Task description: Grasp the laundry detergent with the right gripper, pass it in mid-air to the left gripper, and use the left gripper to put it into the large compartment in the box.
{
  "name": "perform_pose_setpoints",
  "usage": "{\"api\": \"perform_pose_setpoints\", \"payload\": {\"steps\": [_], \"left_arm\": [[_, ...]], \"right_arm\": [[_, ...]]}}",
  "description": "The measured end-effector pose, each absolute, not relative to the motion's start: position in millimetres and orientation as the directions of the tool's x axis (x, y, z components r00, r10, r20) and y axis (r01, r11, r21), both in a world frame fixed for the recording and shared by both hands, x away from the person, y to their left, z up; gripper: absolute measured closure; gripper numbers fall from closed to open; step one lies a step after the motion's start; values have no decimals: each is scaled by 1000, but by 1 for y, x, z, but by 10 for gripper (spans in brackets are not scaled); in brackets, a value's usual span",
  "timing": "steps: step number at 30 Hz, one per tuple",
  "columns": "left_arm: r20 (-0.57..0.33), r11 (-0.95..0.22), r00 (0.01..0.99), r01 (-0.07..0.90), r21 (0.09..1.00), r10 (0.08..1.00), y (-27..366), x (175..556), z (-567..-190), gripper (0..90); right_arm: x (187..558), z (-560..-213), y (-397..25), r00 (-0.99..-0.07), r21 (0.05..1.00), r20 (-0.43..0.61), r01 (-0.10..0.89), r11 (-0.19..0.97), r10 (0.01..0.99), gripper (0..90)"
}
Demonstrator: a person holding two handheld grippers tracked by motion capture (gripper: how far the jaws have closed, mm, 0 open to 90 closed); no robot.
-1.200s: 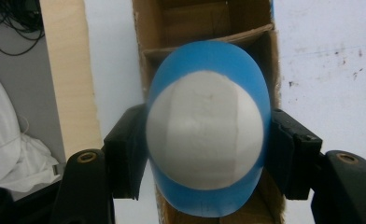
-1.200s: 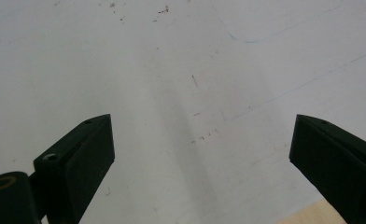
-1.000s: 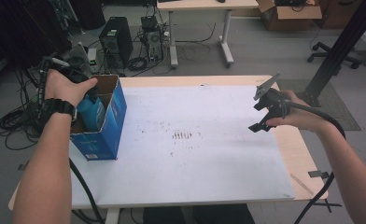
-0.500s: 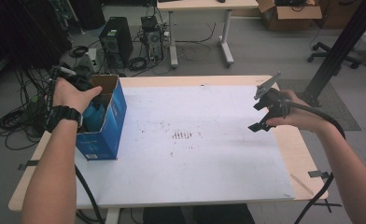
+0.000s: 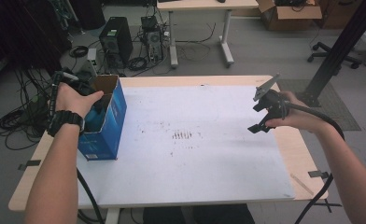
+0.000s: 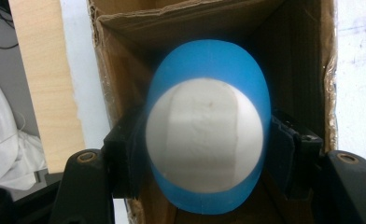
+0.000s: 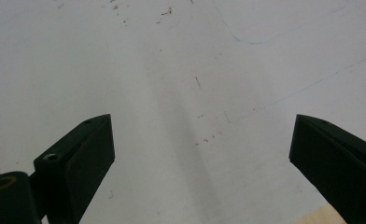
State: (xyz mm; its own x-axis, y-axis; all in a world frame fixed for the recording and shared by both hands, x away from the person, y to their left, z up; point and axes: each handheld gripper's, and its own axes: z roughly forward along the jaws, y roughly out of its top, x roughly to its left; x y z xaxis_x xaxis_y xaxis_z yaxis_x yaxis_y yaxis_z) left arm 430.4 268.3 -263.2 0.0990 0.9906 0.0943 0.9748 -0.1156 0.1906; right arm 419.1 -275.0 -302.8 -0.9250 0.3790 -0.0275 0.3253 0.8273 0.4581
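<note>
A blue object (image 6: 209,140) with a rounded white face is seen in the left gripper view, clamped between the two black jaws of the left gripper (image 6: 208,154), which are closed against its two sides. The object is held inside the open top of a cardboard box (image 6: 125,56), whose brown inner walls are seen around it. What the object is cannot be told from the pictures. In the high view, the box (image 5: 107,126) is blue on the outside and stands at the left edge of the table (image 5: 195,154), with the left hand (image 5: 73,100) placed over its opening. A black watch (image 5: 65,122) is worn on this wrist. The right gripper (image 5: 265,114) is held by the right hand (image 5: 298,116) above the right side of the table, well apart from the box. In the right gripper view its jaws are spread wide and nothing is held between them; below them the white, lightly marked table top (image 7: 186,93) is seen. Behind the table, on the floor, computer cases (image 5: 116,42) and cables are seen, and a second table (image 5: 204,7) stands farther away.
</note>
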Motion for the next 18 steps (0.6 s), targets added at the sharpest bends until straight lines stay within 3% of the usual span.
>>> {"api": "perform_pose_setpoints", "payload": {"steps": [18], "left_arm": [[96,-129,112,973,191,989,267,429,-269,378]], "right_arm": [[418,-304,-276,-926,451,-23,327,831,377,69]]}}
